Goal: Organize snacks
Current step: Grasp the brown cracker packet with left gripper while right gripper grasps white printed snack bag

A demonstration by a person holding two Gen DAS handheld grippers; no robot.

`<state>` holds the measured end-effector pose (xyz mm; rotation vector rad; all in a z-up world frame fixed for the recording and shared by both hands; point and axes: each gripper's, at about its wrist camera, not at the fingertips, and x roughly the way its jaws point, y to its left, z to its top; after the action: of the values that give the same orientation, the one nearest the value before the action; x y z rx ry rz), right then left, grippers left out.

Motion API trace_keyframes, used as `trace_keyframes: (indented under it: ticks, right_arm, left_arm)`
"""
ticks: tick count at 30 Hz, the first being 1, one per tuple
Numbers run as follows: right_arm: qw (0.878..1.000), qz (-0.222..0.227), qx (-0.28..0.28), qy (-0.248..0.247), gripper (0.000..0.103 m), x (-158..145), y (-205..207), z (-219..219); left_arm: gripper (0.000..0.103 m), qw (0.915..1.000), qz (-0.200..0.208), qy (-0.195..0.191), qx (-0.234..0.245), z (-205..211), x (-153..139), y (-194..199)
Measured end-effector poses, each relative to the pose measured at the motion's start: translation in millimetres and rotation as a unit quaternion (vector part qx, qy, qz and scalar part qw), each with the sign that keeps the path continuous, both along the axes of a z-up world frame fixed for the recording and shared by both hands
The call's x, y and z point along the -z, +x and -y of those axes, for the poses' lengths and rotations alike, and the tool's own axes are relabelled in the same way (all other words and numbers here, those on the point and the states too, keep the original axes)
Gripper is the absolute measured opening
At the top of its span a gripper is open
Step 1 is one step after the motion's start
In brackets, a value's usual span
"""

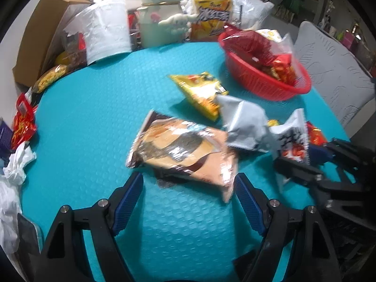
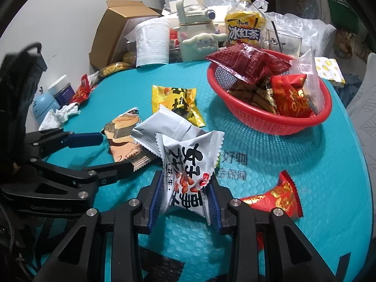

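My right gripper point(image 2: 185, 188) is shut on a white snack packet with black lettering point(image 2: 188, 164), held upright above the teal mat; it also shows in the left wrist view point(image 1: 293, 138). My left gripper point(image 1: 189, 185) is open, its jaws on either side of the near end of a brown-and-tan snack packet point(image 1: 183, 150) lying on the mat point(image 1: 94, 117). A grey packet point(image 1: 244, 122), a yellow packet point(image 1: 202, 91) and a red packet point(image 2: 277, 199) lie on the mat. A red basket point(image 2: 270, 122) at the back right holds several packets.
Clutter lines the back edge: a cardboard box point(image 2: 117, 30), a paper roll point(image 2: 152, 44), a cream kettle point(image 2: 197, 23), an iced tea bottle point(image 2: 244, 23) and a glass point(image 2: 284, 42). A blue jar point(image 2: 61, 89) and crumpled tissue point(image 2: 63, 115) sit at the left edge.
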<state>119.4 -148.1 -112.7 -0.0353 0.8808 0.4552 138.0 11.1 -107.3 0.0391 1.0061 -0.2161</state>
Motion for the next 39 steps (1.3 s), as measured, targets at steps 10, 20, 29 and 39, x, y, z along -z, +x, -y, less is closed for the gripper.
trace_keyframes:
  ticks: [10,20,29,39]
  right_arm:
    - [1.000,-0.005,-0.012,0.004,0.035,0,-2,-8]
    - [1.000,-0.011,-0.017,0.013,0.035,-2,1,-10]
    - [1.000,-0.014,-0.001,0.021,0.035,-4,9,3]
    - [1.000,-0.011,-0.003,0.018,0.035,-3,10,2]
  left_arm:
    - [0.079,0.9981,0.001,0.023,-0.057,-39,-1,-6]
    - [0.079,0.9987,0.021,-0.025,-0.038,-27,-18,2]
    - [0.079,0.9987,0.001,-0.043,-0.029,0,-11,36]
    - [0.079,0.9990,-0.026,-0.011,-0.034,10,9,56]
